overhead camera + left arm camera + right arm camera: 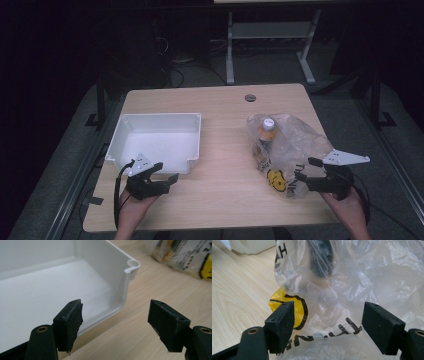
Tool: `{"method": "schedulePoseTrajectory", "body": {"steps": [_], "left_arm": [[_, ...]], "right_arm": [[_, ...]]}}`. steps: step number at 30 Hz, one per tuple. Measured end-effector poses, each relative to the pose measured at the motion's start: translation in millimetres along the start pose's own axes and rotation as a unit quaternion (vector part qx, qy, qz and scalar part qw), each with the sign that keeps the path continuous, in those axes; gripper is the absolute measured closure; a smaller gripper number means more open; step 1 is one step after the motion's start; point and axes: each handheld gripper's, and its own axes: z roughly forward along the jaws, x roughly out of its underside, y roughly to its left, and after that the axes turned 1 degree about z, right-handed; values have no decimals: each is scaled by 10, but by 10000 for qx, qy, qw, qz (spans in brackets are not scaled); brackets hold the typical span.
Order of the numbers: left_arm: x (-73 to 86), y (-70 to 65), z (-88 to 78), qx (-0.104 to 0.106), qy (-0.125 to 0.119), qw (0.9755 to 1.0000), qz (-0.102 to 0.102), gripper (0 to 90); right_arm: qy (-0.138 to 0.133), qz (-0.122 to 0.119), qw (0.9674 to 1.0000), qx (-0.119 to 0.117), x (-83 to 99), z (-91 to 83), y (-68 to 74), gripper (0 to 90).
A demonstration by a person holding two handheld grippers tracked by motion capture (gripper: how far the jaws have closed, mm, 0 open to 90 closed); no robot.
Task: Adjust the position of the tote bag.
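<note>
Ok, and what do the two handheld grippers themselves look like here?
Both are black. The left gripper and right gripper each have two blocky black jaws with brass-ringed holes at the base, a grey three-cornered plate on top and a black cable trailing back. Forearms are bare, no sleeves visible.

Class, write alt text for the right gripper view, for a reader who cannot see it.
A crumpled clear plastic bag with black lettering and a yellow smiley print lies on a wooden table. The right hand-held gripper faces it, its two black jaws wide open on either side of the bag's near edge. A dark object shows blurred through the plastic.
</note>
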Motion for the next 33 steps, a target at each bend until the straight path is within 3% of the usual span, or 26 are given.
{"method": "schedulePoseTrajectory", "body": {"steps": [2,11,14,18,20,22,24,33], "left_arm": [[-9,-12,7,81,-22,9999,-121,271],[-132,-146,-62,124,-48,9999,13,267],[-250,-229,-35,191,15,9995,251,269],[-390,-327,4,334,73,9988,354,270],[-509,-406,44,444,114,9976,521,283],[-548,-432,61,481,129,9972,565,283],[-678,-495,112,550,252,9951,777,287],[-1009,-659,310,866,276,9912,964,291]], "right_arm": [[3,-23,10000,-12,-7,5,-4,258],[-29,8,9999,-158,-7,13,-67,249],[-58,24,9998,-182,-16,18,-77,247],[-44,37,9998,-189,-17,23,-65,246],[-78,17,9998,-176,-22,1,-53,246],[-86,3,9998,-165,-22,-6,-51,247],[-102,32,9998,-159,-16,-22,-51,246],[-161,37,9998,-130,-29,-51,-37,246]]}}
